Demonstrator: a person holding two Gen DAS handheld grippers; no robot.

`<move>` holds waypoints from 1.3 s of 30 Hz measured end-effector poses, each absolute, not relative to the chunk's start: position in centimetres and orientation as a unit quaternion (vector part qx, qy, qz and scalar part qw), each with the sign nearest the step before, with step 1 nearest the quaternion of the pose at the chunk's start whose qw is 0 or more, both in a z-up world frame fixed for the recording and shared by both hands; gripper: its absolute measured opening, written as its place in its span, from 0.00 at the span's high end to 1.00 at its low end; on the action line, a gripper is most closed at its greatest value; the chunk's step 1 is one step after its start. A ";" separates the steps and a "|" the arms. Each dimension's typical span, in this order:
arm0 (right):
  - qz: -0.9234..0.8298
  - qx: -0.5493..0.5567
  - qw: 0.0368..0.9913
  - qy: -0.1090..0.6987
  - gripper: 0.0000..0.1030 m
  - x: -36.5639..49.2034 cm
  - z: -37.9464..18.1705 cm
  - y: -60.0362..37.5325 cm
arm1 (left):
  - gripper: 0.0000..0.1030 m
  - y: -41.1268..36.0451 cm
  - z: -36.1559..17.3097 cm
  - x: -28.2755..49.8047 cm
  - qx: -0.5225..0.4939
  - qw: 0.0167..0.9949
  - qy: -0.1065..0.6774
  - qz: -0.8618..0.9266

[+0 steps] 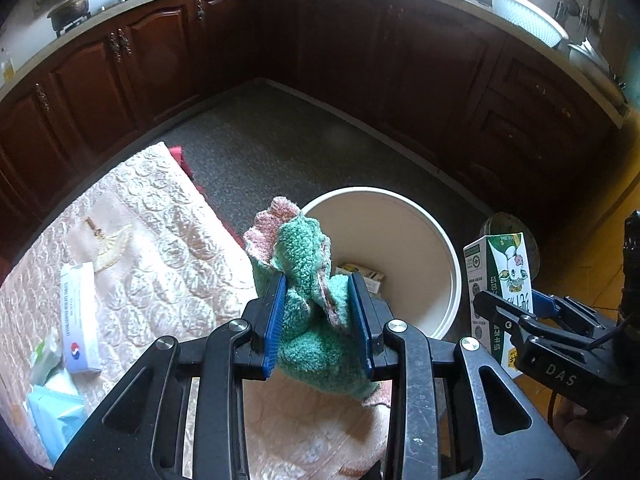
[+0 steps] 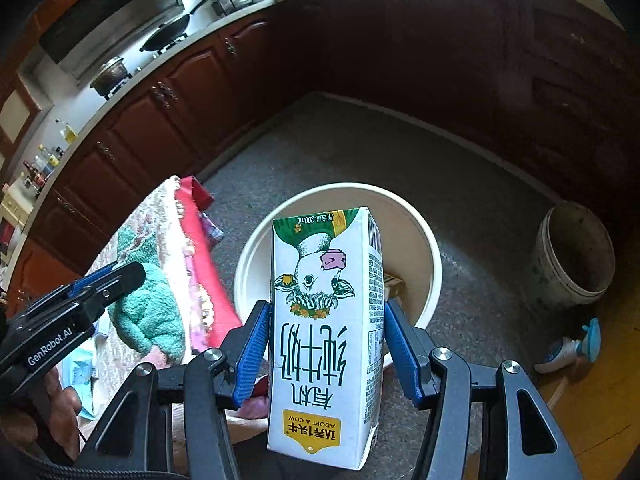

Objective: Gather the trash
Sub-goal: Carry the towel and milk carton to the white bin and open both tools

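My left gripper [image 1: 319,312] is shut on a green and pink fluffy cloth [image 1: 304,264], held over the edge of the quilted table, beside the white bucket [image 1: 448,248] on the floor. My right gripper [image 2: 326,344] is shut on a white milk carton [image 2: 326,320] with a cow picture, held upside down above the white bucket [image 2: 432,256]. A small box [image 1: 362,272] lies in the bucket's bottom. The carton [image 1: 500,280] and right gripper [image 1: 528,312] show at the right of the left wrist view. The left gripper [image 2: 100,284] and cloth [image 2: 152,320] show at the left of the right wrist view.
A quilted pink table cover [image 1: 160,232] holds a white medicine box [image 1: 80,316], a green wipes packet [image 1: 44,356] and a blue packet [image 1: 56,412]. A second dirty bucket [image 2: 576,256] and a blue spray bottle [image 2: 572,348] stand on the floor at right. Dark kitchen cabinets [image 1: 360,60] ring the floor.
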State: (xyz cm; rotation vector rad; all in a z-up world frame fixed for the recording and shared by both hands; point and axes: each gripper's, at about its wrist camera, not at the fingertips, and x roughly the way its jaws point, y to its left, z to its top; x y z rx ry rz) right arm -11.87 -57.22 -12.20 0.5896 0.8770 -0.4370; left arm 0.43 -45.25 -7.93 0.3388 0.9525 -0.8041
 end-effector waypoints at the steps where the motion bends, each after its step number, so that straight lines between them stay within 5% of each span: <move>1: -0.208 0.280 0.839 0.418 0.47 -11.9 -12.5 -57.5 | 0.72 -45.4 -8.1 0.5 0.159 0.798 0.445 -0.375; 39: -0.222 0.268 0.811 0.470 0.47 -9.5 -17.2 -58.7 | 0.71 -47.9 -11.1 2.6 0.151 0.779 0.475 -0.381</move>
